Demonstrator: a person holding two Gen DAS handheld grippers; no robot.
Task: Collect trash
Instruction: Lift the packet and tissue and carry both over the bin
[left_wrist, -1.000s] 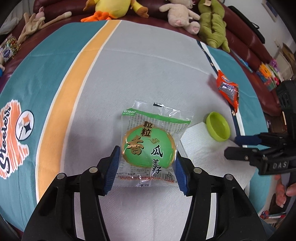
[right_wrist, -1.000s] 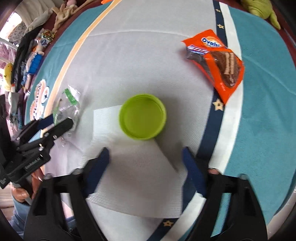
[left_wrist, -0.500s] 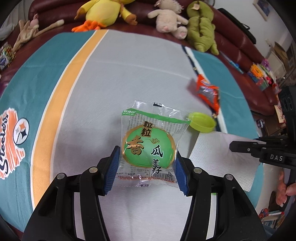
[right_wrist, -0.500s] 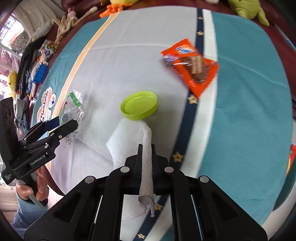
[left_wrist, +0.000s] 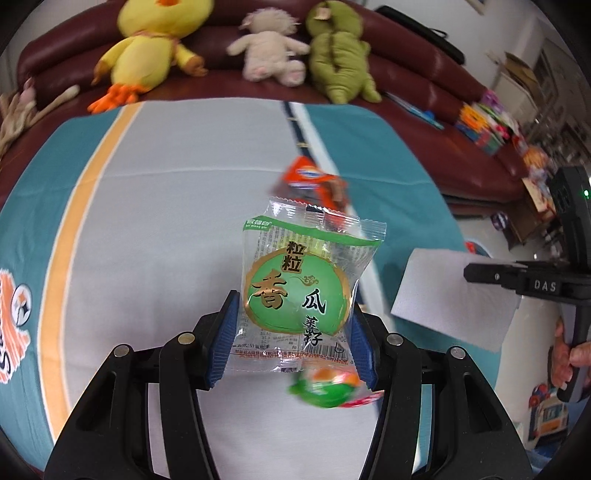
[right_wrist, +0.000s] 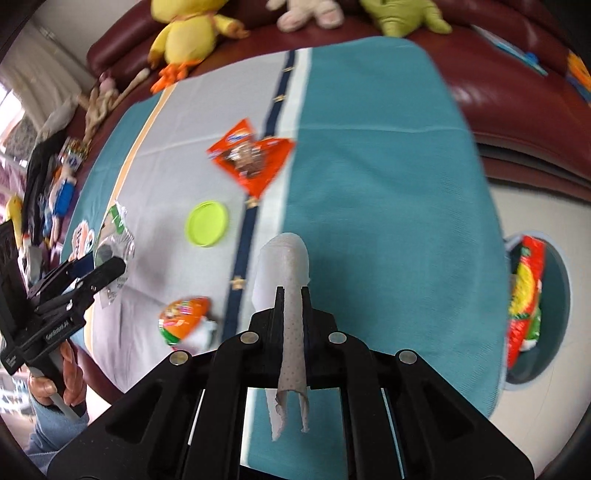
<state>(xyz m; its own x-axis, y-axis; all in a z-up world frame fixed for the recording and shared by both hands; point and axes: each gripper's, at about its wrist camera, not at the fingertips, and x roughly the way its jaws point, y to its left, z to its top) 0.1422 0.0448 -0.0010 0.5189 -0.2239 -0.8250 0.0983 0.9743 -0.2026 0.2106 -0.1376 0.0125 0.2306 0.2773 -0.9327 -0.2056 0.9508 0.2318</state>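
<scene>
Your left gripper (left_wrist: 293, 328) is clamped on the green seed packet (left_wrist: 301, 291), its blue pads (left_wrist: 226, 338) pressing the packet's two side edges. The packet stands upright between them, lifted clear of the cloth, its long axis running straight away from you along the fingers, printed face toward the camera and its clear crimped top edge farthest from your hand. In the right wrist view your left hand (right_wrist: 68, 373) grips the handle at the far left edge.

Below and just right of that packet, a round orange-and-green snack pack (right_wrist: 183, 319) lies flat on the grey band of the tablecloth (left_wrist: 147, 221), close to the near edge. Farther out on the grey band sits the lime-green lid (right_wrist: 207, 223), open side up. Beyond it lies the orange biscuit wrapper (right_wrist: 253, 158), flat, one corner pointing back toward the lid and its far side touching the dark blue stripe.

Your right gripper (right_wrist: 291, 295) is squeezed fully closed on the white paper towel (right_wrist: 286, 266). The towel is folded into a long strip pinched between the tips; its long axis follows the fingers, a rounded loop bulging forward past them and a ragged tail hanging back toward your hand. From the left wrist camera the same towel shows as a flat sheet held up in the air, above the teal part of the cloth.

At the far right, off the cloth's edge, a round bin (right_wrist: 557, 295) stands on the floor with a red-and-yellow wrapper (right_wrist: 524, 291) inside.
</scene>
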